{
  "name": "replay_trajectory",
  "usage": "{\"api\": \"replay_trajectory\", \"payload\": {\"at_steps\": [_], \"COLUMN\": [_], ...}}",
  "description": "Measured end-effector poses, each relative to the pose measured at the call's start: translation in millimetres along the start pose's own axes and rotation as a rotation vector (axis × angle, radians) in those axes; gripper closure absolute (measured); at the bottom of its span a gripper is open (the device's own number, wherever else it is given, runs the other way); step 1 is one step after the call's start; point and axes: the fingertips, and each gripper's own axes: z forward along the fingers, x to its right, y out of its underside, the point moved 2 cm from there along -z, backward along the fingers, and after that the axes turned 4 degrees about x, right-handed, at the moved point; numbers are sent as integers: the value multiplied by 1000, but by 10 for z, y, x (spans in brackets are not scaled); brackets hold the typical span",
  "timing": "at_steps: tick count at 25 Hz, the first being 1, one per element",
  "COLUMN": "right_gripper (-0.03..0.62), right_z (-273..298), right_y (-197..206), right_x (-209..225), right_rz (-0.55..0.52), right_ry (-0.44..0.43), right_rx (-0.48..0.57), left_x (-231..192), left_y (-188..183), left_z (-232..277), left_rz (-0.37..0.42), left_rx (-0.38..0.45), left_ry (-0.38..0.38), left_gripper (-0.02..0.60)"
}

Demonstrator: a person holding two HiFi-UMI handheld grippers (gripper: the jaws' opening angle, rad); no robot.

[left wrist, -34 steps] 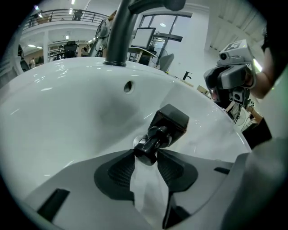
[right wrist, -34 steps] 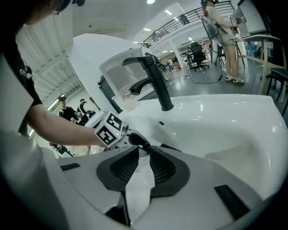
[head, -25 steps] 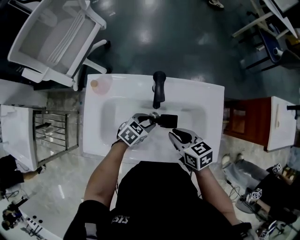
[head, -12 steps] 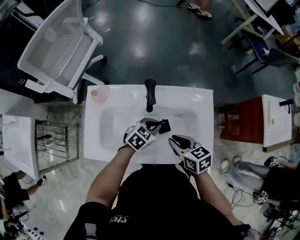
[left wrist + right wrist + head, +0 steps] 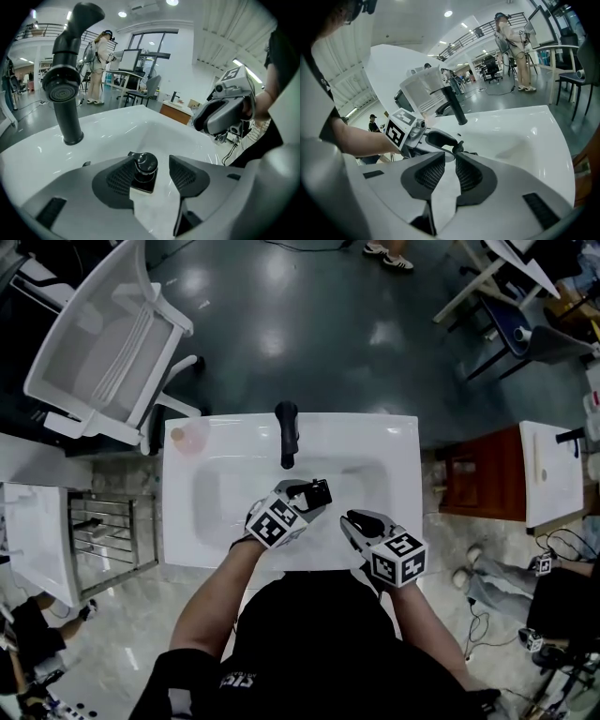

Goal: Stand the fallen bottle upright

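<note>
Black bottle (image 5: 145, 166) upright mid-basin in sink (image 5: 168, 129), between left gripper (image 5: 151, 159) jaws as I open them; right gripper (image 5: 449, 157) jaws nearly together, empty.

Probably a lab hall: washbasin (image 5: 394, 432), office chair (image 5: 98, 343), desk (image 5: 123, 72) with monitor (image 5: 130, 59).

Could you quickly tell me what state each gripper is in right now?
Left gripper: opening, small black round-capped bottle between jaws.
Right gripper: slightly open, empty.

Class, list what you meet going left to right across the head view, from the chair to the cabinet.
Chair → faucet → bottle → right tool → cabinet
</note>
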Motion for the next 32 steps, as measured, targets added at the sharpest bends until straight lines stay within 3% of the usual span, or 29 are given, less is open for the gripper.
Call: {"api": "replay_trajectory", "payload": {"at_steps": [4,6,8,15,23,27,32], "right_gripper": [508,508,508,511,511,512,511], "right_z": [34,34,2,-80,23,106,303], "right_y": [5,27,44,-5,-7,-63,-64], "right_x": [25,26,15,-114,-509,-773,-1103], "right_rz": [-1,-3,-3,-37,-100,-153,-215], "right_ry": [-2,-1,1,2,-42,-91,-152], "right_rx": [-4,-10,-16,-27,-46,-52,-80], "left_x": [-27,-52,-25,107,155,71,-214], "left_y": [98,113,93,26,-13,20,167], "left_z": [212,310,350,211,-399,-806,-1537], "left_rz": [-22,-19,-16,-10,-53,-98,-216], "left_rx": [-25,-13,3,39,147,208,327], "left_ry": [-32,-62,-75,-55,-118,-206,-341], "left_gripper": [342,390,398,419,431,433,433]}}
